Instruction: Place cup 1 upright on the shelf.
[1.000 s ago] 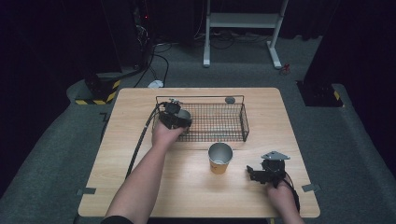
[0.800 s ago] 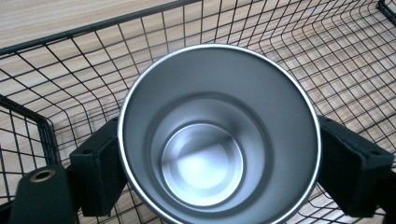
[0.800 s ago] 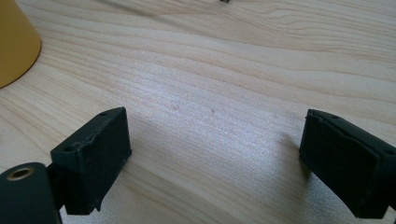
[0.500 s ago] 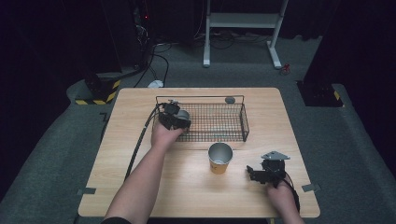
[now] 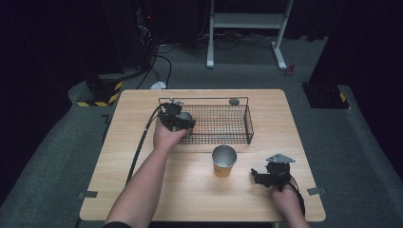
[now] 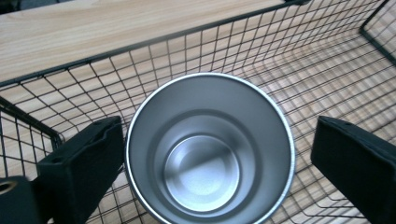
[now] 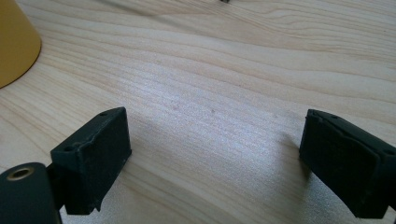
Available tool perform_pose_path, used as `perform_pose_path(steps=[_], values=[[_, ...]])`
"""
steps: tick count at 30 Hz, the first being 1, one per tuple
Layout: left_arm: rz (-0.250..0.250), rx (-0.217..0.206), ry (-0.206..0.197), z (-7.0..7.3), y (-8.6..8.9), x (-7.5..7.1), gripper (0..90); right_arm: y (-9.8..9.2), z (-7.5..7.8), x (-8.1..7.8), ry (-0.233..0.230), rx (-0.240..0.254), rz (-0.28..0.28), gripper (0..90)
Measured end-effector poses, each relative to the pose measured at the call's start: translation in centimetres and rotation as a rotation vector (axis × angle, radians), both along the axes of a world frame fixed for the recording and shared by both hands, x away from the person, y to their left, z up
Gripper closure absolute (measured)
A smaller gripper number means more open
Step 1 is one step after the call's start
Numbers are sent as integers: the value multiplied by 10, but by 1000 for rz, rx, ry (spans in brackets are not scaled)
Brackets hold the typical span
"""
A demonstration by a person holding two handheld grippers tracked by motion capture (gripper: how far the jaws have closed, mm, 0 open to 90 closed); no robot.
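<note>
A steel cup [image 6: 208,154] stands upright in the left end of the black wire basket [image 5: 223,124]. My left gripper [image 6: 217,133] is open around it: the left jaw sits against the cup's rim and the right jaw stands clear of it. In the high view the left gripper [image 5: 177,117] reaches over the basket's left wall onto the steel cup [image 5: 185,117]. My right gripper [image 7: 215,119] is open over bare wood, with nothing between its jaws. It rests at the front right of the table as the right gripper [image 5: 260,177], right of a yellow cup [image 5: 224,160].
A small grey round object [image 5: 234,101] lies on the wooden table [image 5: 142,190] just behind the basket's far rim. The yellow cup's side [image 7: 14,44] is close at the left in the right gripper view. A white frame stands on the floor beyond the table.
</note>
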State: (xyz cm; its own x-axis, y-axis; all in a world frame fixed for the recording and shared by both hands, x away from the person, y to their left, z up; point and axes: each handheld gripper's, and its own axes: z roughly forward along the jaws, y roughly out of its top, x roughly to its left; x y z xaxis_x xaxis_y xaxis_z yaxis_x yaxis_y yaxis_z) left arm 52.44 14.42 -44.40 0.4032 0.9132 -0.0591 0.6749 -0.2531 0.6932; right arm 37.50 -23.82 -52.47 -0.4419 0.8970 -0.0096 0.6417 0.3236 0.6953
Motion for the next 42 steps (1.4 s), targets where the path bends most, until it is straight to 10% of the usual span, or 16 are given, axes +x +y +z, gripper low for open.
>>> perform_pose_path(steps=[42], values=[[-5,-37,-43,22,48,-60,4,0,0,0,3,2,-1,79]])
